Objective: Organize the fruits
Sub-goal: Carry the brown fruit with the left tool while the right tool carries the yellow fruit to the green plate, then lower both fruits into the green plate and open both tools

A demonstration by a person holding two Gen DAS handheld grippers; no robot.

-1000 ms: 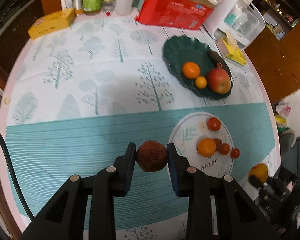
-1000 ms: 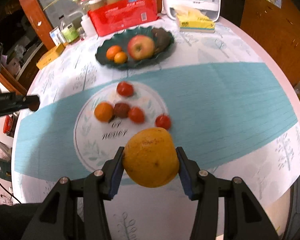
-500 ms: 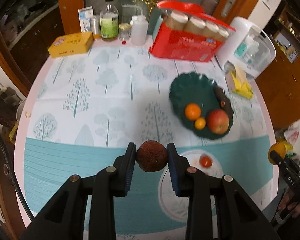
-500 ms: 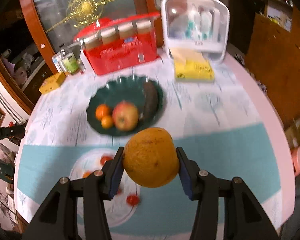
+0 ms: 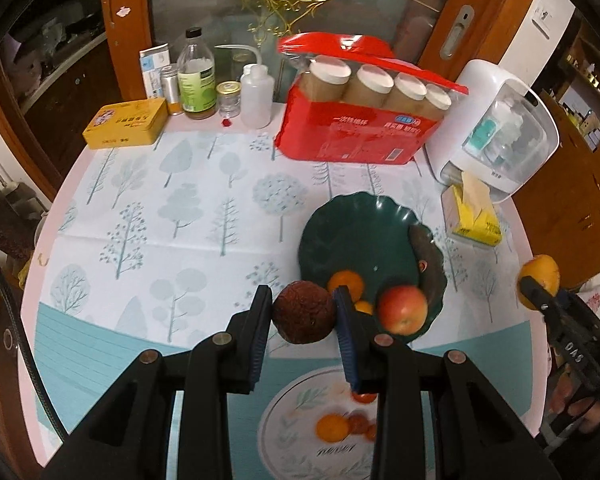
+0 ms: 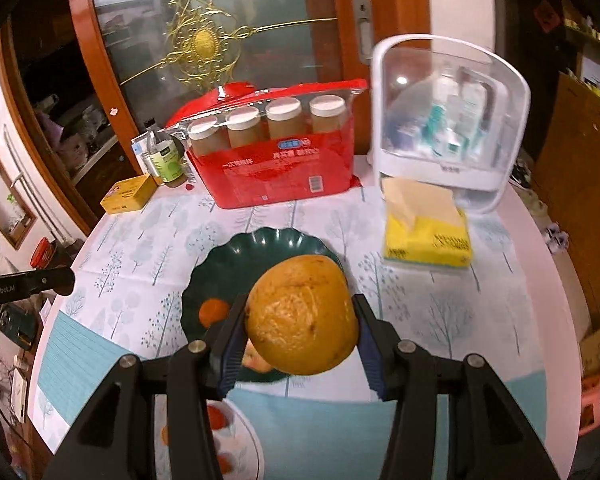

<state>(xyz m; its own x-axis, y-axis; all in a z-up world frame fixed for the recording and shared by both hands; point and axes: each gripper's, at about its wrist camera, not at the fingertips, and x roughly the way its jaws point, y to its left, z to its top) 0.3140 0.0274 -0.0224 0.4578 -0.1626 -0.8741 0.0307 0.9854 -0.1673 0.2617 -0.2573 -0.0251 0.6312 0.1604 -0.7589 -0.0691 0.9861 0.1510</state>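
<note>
My left gripper [image 5: 303,314] is shut on a dark brown round fruit [image 5: 304,312], held above the table just left of the dark green scalloped plate [image 5: 356,228]. That plate holds an apple [image 5: 402,308], an orange [image 5: 346,282], a smaller orange half hidden by my finger, and a dark long fruit [image 5: 430,256]. My right gripper [image 6: 302,316] is shut on a large yellow-orange citrus [image 6: 302,314], hanging over the green plate [image 6: 260,246]. The same citrus [image 5: 538,280] shows at the right edge of the left wrist view. A white round plate [image 5: 292,412] near the front holds an orange and small red fruits.
Along the table's back stand a red pack of jars [image 5: 360,120], a white clear-fronted box [image 5: 496,128], bottles [image 5: 196,76] and a yellow tin [image 5: 126,122]. A yellow tissue pack [image 6: 426,226] lies right of the green plate. A person's hand [image 5: 576,400] shows at the right.
Both grippers rose and moved away from the white plate toward the green plate, each still holding its fruit. More of the table's back and the cabinet has come into view.
</note>
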